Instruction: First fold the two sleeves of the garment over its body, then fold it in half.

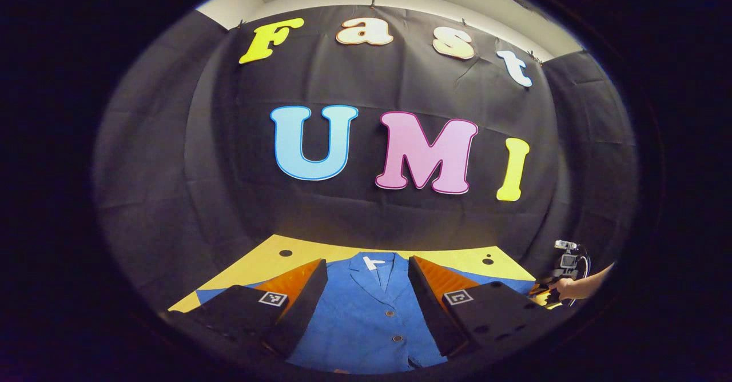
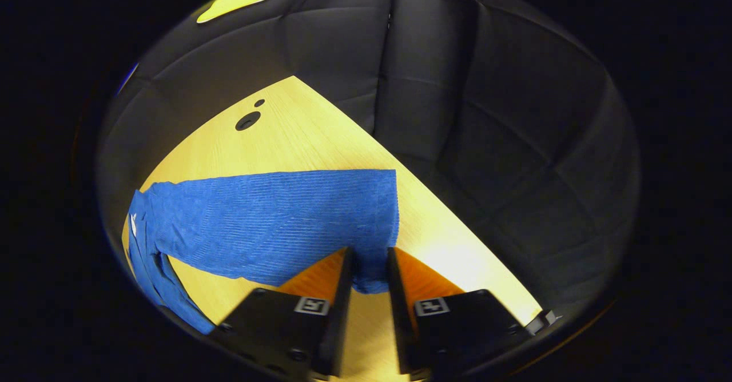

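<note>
Left tool (image 1: 366, 290): nearest my lens in the left gripper view; I see its two fingers (image 1: 300, 305) spread wide with nothing between them, hanging over the front of the garment, not touching it as far as I can tell.
Garment: blue corduroy-like button-up jacket (image 1: 366, 313), lying flat on the bench, collar toward the back wall, a white tag at the neck and small brown buttons (image 1: 390, 314) running down its front, showing between my left tool's fingers.
Bench: yellow wood-grain bench (image 1: 297, 254) with dark round holes near its far edge; I see it on either side of the collar and again under the sleeve in the right gripper view.
Far right of the left gripper view: a person's hand (image 1: 563, 289) holding the right tool's handle at the bench's edge; too small for me to read its fingers there.
Sleeve: blue ribbed sleeve (image 2: 274, 222) stretched out flat across the bench in the right gripper view, running from the jacket body at the left edge to the cuff at the right.
Right tool (image 2: 369, 273): narrow; its fingers (image 2: 343, 273) sit on either side of the cuff's lower corner and appear to pinch the cloth between them, down at the bench surface.
</note>
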A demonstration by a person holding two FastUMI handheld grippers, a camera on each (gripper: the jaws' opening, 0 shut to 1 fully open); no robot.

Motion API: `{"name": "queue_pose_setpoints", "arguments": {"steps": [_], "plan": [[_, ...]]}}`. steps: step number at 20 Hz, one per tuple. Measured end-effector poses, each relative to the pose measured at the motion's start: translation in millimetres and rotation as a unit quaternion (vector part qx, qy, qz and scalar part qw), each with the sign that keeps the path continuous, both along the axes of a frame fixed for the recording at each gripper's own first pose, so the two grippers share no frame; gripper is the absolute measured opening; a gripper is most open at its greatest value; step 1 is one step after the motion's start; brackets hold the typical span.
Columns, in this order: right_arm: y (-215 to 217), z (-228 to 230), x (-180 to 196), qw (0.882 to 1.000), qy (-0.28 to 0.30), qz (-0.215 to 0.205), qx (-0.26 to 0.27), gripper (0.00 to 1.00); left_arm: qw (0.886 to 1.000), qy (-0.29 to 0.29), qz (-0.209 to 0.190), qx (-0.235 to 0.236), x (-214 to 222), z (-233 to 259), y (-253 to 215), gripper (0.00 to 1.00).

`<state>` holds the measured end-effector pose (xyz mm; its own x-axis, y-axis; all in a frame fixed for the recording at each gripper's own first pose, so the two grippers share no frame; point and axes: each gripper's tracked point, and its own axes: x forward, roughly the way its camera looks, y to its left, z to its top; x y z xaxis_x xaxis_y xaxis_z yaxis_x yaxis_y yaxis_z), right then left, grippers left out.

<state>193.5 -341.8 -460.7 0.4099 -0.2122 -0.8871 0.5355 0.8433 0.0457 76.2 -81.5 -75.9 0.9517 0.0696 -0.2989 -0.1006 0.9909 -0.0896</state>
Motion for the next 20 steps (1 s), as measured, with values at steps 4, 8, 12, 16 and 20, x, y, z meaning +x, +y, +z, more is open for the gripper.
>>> {"name": "queue_pose_setpoints", "arguments": {"steps": [4, 8, 12, 16, 20], "plan": [[21.5, 6.2, 6.5, 0.999, -0.033, 0.023, 0.028, 0.06, 1.000, 0.012, 0.001, -0.001, -5.3, -8.5, 1.8, 0.81], [52.8, 61.8, 45.9, 0.990, -0.126, 0.063, 0.015, 0.05, 1.000, 0.020, 0.011, -0.004, -13.4, -15.3, 10.5, 0.81], [121.5, 106.9, 77.1, 0.979, -0.153, 0.132, 0.039, 0.04, 0.999, 0.024, 0.026, -0.016, -25.6, -25.3, 18.6, 0.81], [220.9, 123.1, 100.7, 0.962, -0.168, 0.202, 0.079, 0.05, 0.998, 0.032, 0.043, -0.024, -37.9, -35.0, 30.5, 0.81], [342.8, 122.2, 107.7, 0.941, -0.159, 0.255, 0.155, 0.04, 0.996, 0.032, 0.085, -0.023, -65.9, -38.4, 59.0, 0.81]]}}
